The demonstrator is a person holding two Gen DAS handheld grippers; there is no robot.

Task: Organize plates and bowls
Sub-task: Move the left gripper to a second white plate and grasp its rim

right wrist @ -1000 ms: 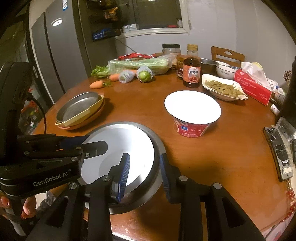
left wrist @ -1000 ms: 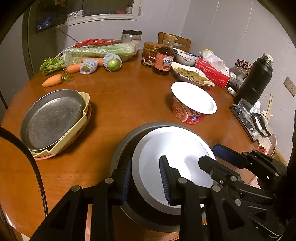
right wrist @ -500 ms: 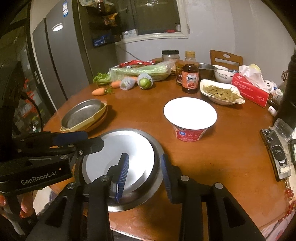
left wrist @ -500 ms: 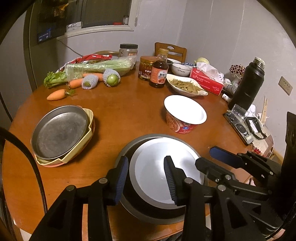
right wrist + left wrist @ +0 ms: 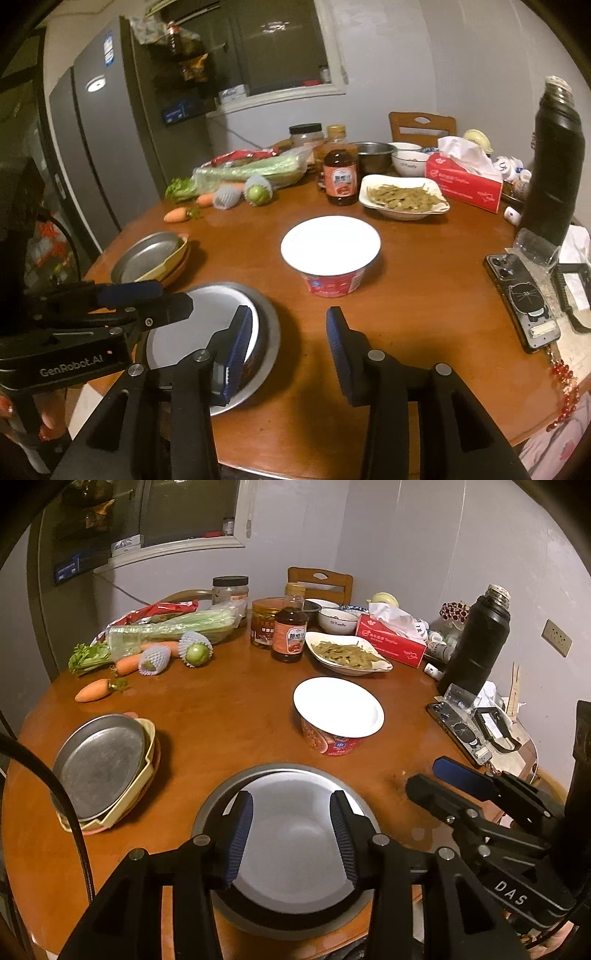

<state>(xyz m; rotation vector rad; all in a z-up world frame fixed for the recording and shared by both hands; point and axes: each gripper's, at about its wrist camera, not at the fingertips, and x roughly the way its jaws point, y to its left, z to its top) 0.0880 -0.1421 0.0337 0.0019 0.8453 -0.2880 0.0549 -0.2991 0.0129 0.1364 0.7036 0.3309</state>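
Bowls sit nested at the near edge of the round wooden table (image 5: 229, 716): a white bowl (image 5: 288, 849) rests inside a wider grey metal bowl (image 5: 214, 812), and both stand free on the tabletop. The left gripper (image 5: 291, 834) hangs just above them with its jaws spread wide, one blue pad on either side of the white bowl's hollow, gripping nothing. The right gripper (image 5: 290, 350) is likewise wide open and holds nothing; its left finger overlaps the metal bowl's rim in the right wrist view, while its right finger is over bare wood. Off to the left lies a stack of plates (image 5: 103, 771), a grey metal plate on top of a yellow dish with a pinkish one beneath. Beyond the nested pair stands a red instant-noodle bowl (image 5: 338, 716) with a white lid, well apart from both stacks. Farther back are carrots (image 5: 92, 690), bagged celery (image 5: 173, 627), a sauce bottle (image 5: 290, 635), a dish of green vegetables (image 5: 347, 657), a tissue box (image 5: 391, 638) and a black flask (image 5: 476, 642).
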